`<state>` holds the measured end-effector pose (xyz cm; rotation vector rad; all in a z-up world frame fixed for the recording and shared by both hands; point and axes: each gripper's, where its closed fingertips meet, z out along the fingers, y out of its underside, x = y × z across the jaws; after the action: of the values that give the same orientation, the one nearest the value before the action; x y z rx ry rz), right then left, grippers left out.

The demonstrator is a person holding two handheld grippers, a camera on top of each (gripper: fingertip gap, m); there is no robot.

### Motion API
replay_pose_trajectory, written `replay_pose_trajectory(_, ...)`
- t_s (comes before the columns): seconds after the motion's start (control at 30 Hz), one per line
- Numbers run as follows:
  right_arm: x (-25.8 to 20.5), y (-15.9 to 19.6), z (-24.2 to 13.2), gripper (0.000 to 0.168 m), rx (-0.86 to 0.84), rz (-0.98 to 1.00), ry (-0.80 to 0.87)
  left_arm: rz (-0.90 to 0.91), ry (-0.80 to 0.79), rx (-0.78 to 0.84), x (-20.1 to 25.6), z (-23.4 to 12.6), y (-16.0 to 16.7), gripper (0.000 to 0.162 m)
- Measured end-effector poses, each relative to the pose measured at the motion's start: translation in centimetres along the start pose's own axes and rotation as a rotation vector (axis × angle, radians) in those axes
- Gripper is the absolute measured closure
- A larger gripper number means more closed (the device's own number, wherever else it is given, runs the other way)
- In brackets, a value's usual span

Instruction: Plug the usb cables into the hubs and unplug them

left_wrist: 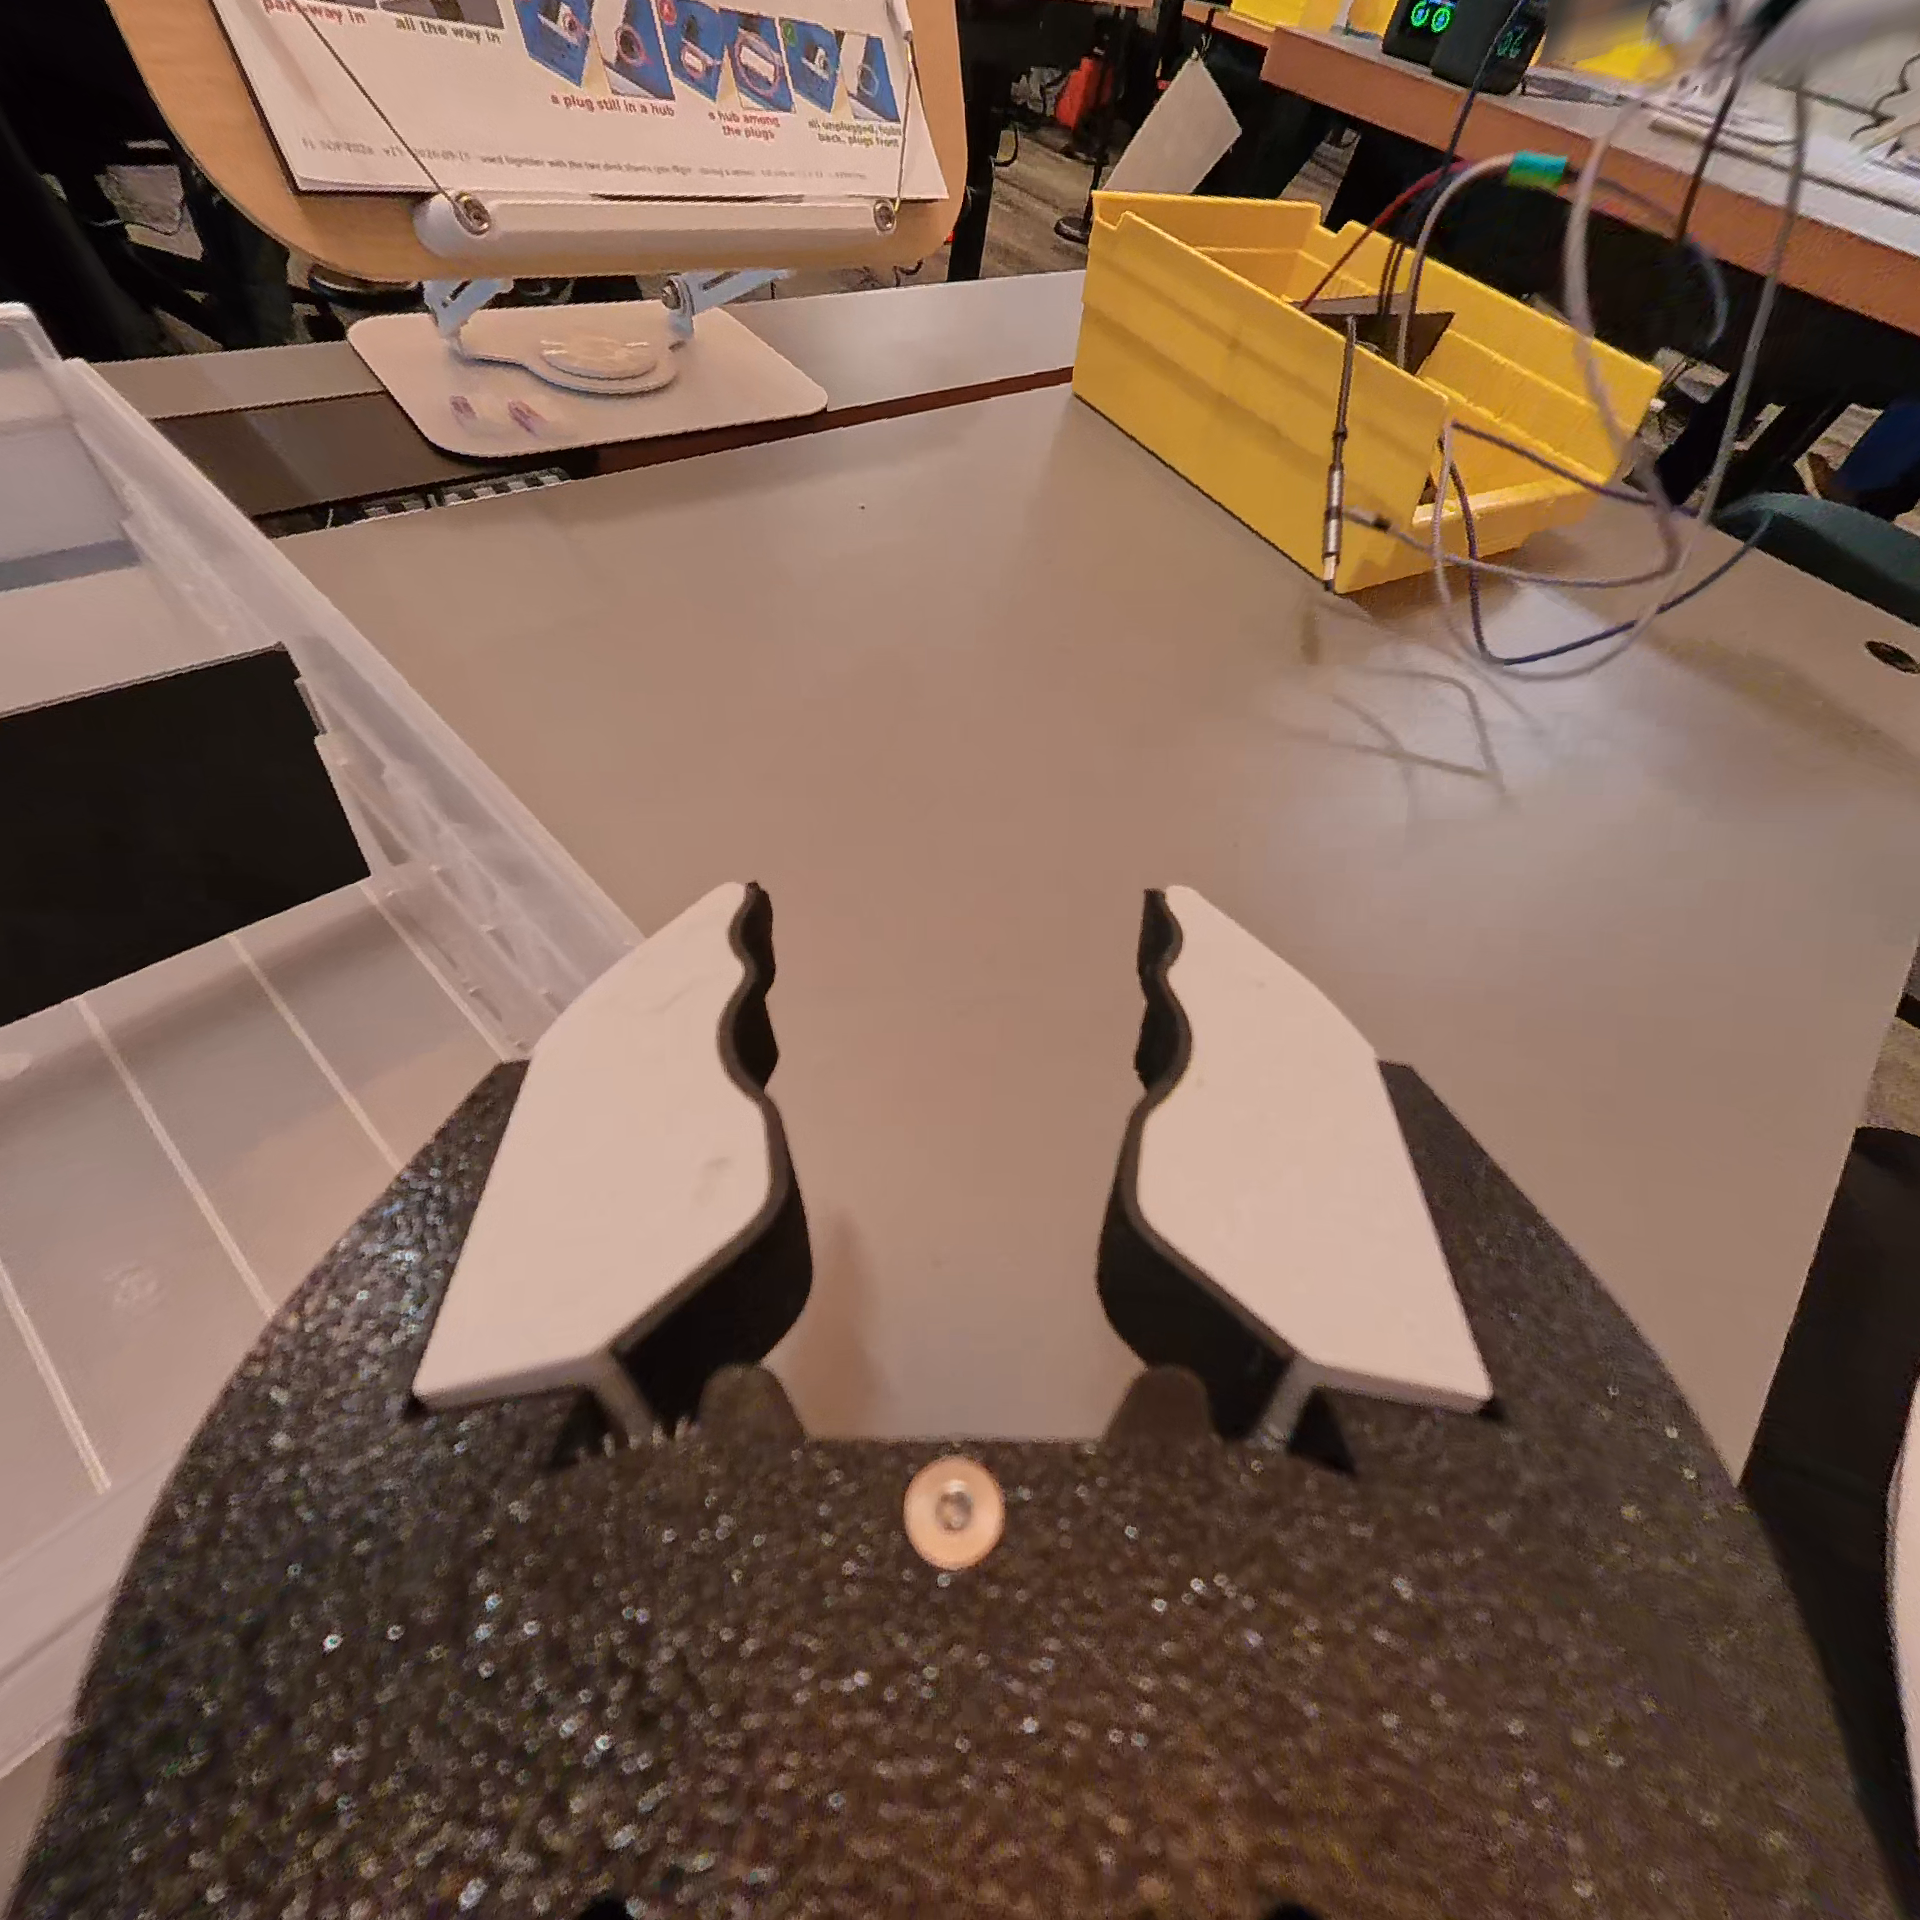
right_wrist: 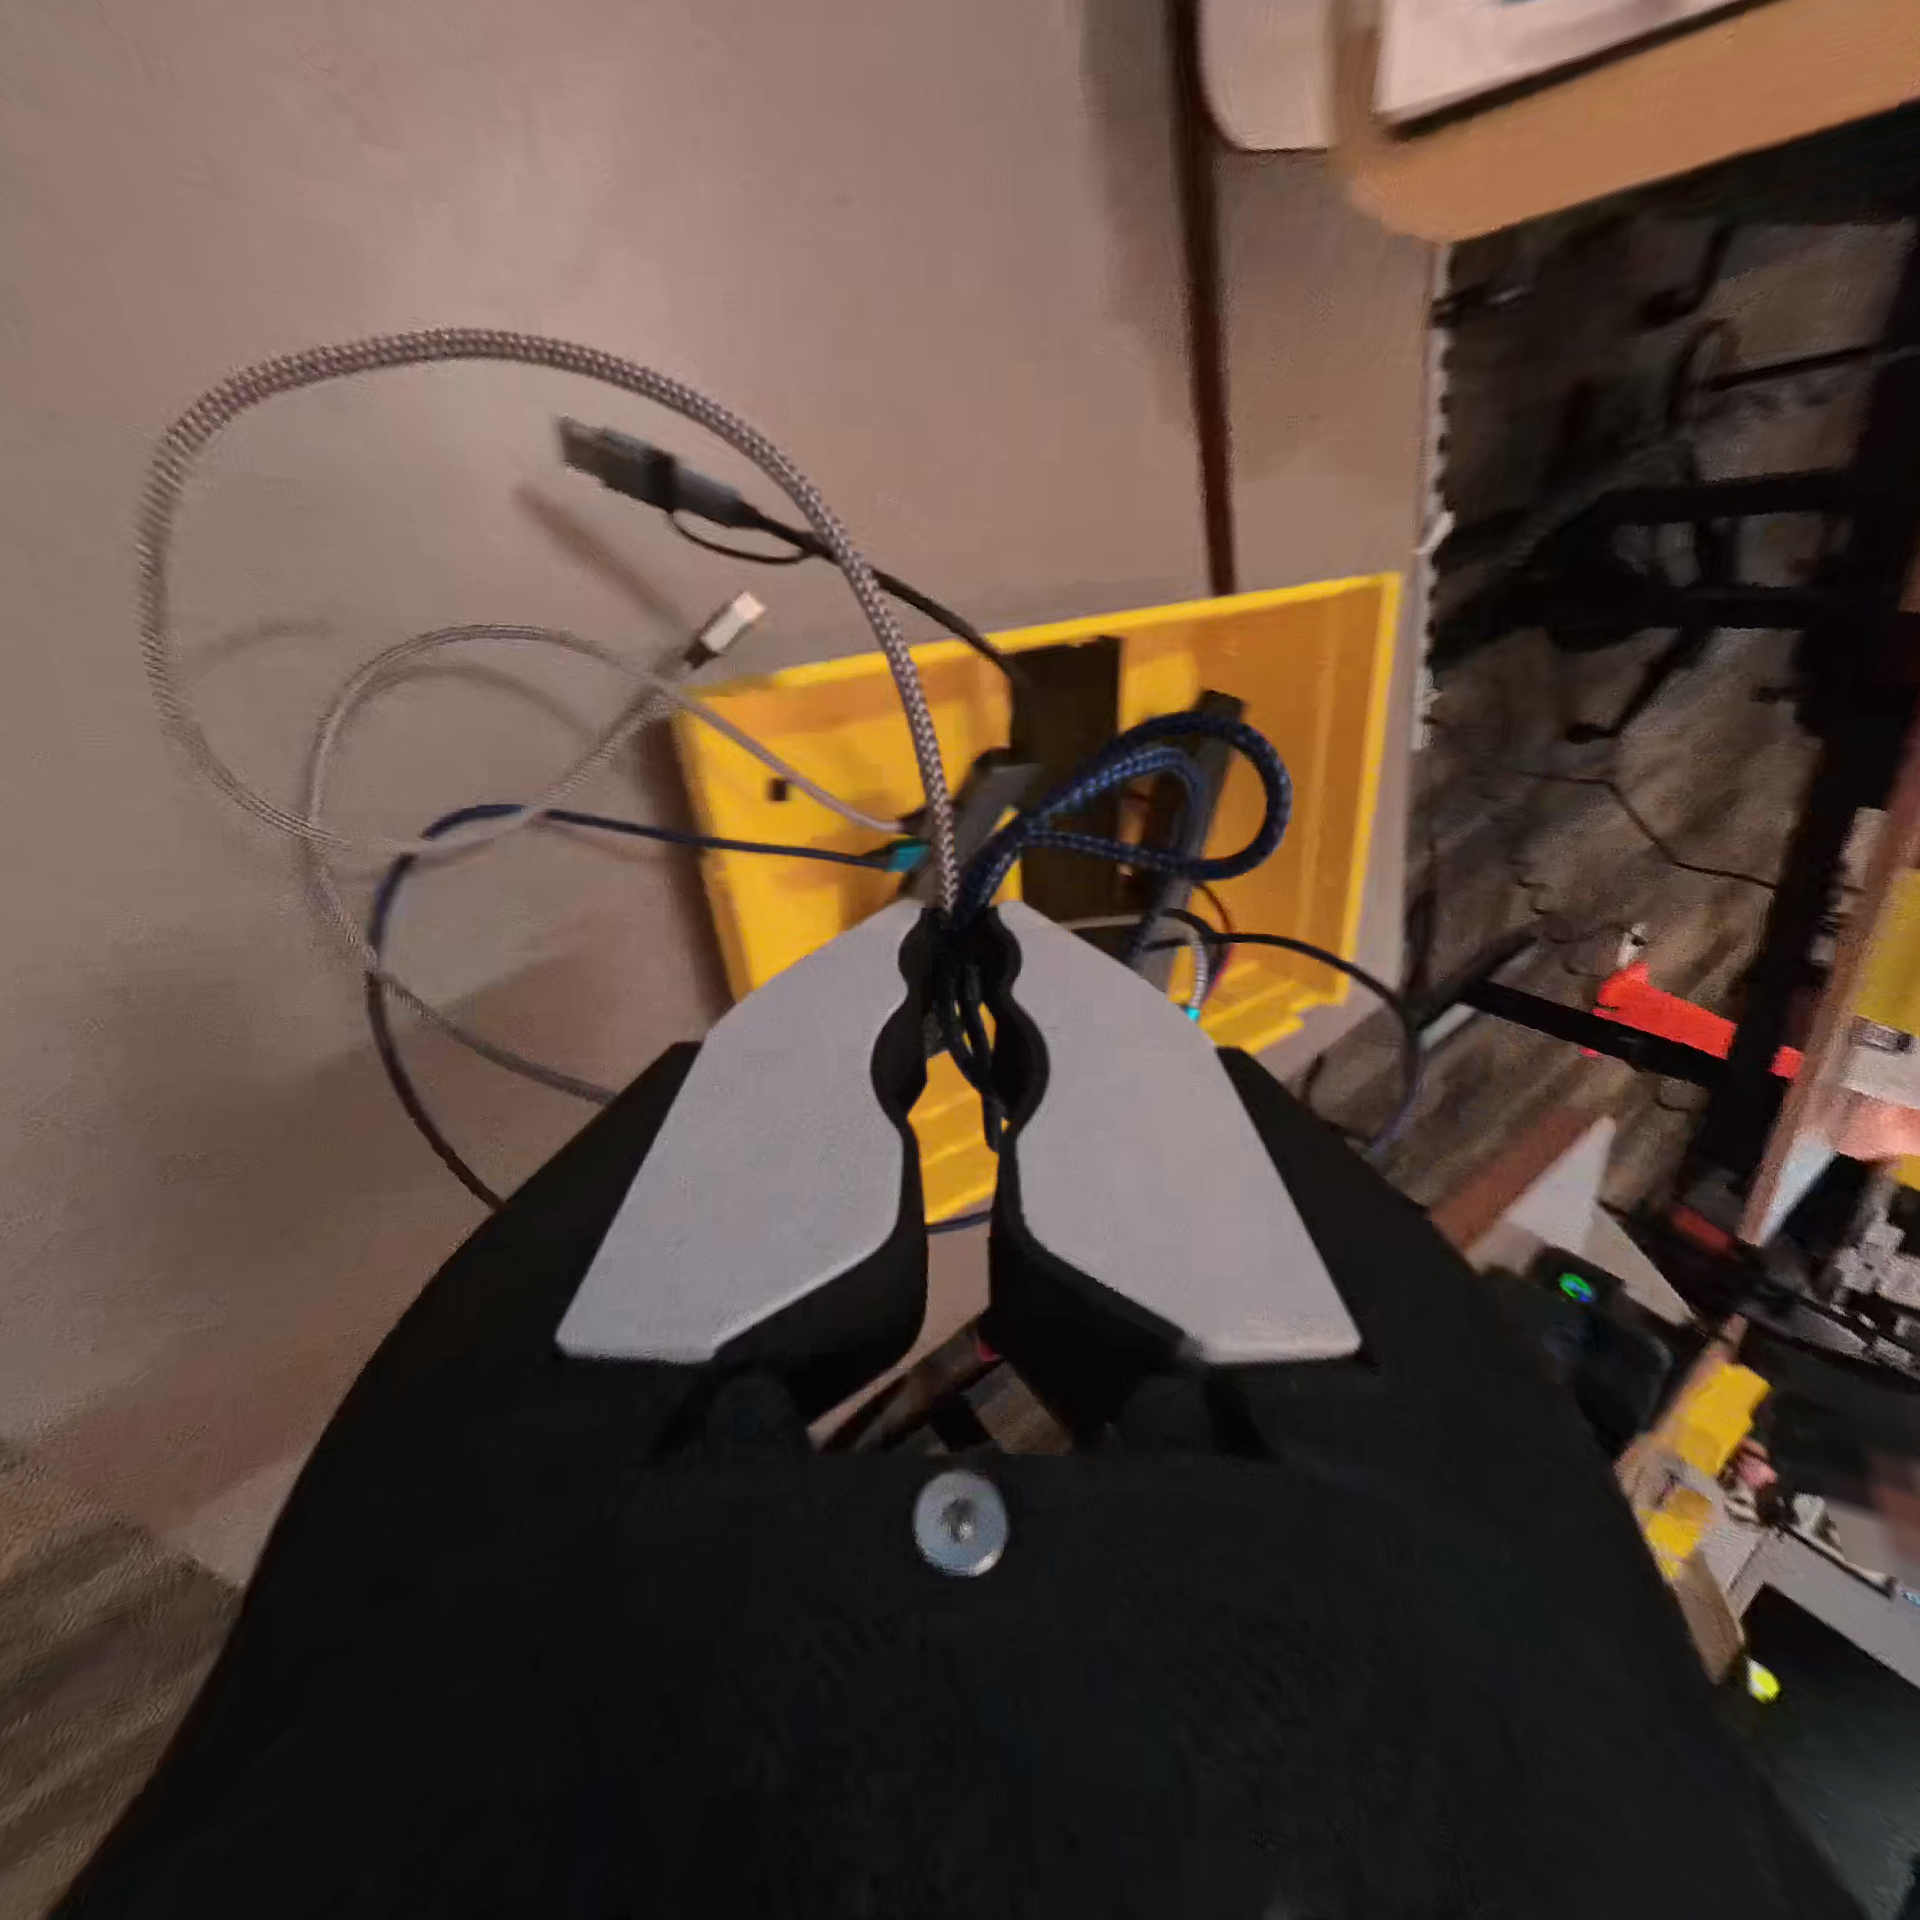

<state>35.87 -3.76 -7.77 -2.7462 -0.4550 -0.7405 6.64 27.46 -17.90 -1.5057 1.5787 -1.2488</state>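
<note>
The right gripper (right_wrist: 958,925) is clenched on a bundle of usb cables (right_wrist: 961,997), several strands pinched together between its tips: a grey braided cable (right_wrist: 582,358) arcs up and away, dark blue braided loops (right_wrist: 1195,790) spill to the side, and loose plugs, one dark (right_wrist: 613,462) and one silver (right_wrist: 727,618), dangle free over the tabletop (right_wrist: 312,208). Behind the bundle sits the yellow bin (right_wrist: 1278,665), where dark upright pieces stand that are probably the hubs, though blur leaves this uncertain. The left gripper (left_wrist: 956,904) is released, its jaws wide apart and empty above the bare tabletop (left_wrist: 935,675), with the yellow bin (left_wrist: 1226,384) well apart ahead and a clear plastic container (left_wrist: 260,935) beside it. The step in hand looks like lifting the cables out of the bin; doing it well means drawing them up slowly so no plug snags, then using the free left gripper to single out one cable.
</note>
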Motion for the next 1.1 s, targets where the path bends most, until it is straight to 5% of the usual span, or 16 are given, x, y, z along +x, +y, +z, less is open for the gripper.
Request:
replay_pose_trajectory(0.2,12.4,4.5,-6.2,0.160,0.016,0.160,0.324,-0.001,-0.002,-0.011,-0.1,0.3,0.2,0.095)
replay_pose_trajectory(0.27,14.0,5.6,-6.3,0.160,0.050,0.212,0.308,-0.002,-0.003,-0.013,-0.1,0.3,0.3,0.095)
replay_pose_trajectory(0.57,3.2,5.3,2.8,0.161,0.140,0.290,-0.235,-0.018,-0.001,-0.024,-0.4,0.6,0.8,0.095)
replay_pose_trajectory(0.87,2.9,10.4,14.4,0.160,-0.238,0.340,-0.018,0.002,0.006,-0.067,0.1,1.5,1.6,0.095)
replay_pose_trajectory(1.07,-0.5,11.2,18.0,0.154,-0.370,0.190,-0.135,-0.008,-0.002,-0.084,-0.3,1.6,2.2,0.095)
replay_pose_trajectory(1.1,-0.8,11.4,17.4,0.142,-0.391,0.205,-0.178,-0.010,-0.004,-0.084,-0.5,1.6,2.3,0.095)
